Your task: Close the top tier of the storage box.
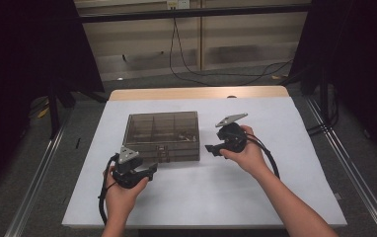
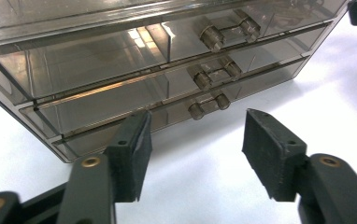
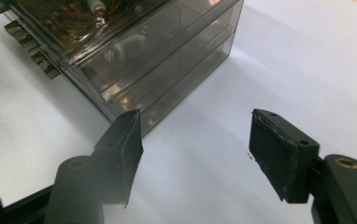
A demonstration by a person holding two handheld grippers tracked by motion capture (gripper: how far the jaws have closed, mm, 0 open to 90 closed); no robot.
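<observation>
A smoky clear plastic drawer box point(image 1: 163, 136) stands on the white table cover, left of middle. In the left gripper view its front point(image 2: 120, 70) shows three stacked drawers, each with a small clear handle point(image 2: 209, 102). My left gripper point(image 1: 149, 173) sits just in front of the box's near left corner, and its jaws point(image 2: 195, 144) are open with bare table between them. My right gripper point(image 1: 212, 149) is to the right of the box, beside its near right corner point(image 3: 144, 51). That gripper point(image 3: 195, 149) is open too and holds nothing. Small items lie in the top compartments.
The white cover point(image 1: 275, 148) spreads wide to the right and in front of the box. A strip of wooden tabletop point(image 1: 196, 93) shows at the far edge. Cables point(image 1: 216, 74) lie on the floor beyond, and metal rails point(image 1: 344, 168) run along both sides.
</observation>
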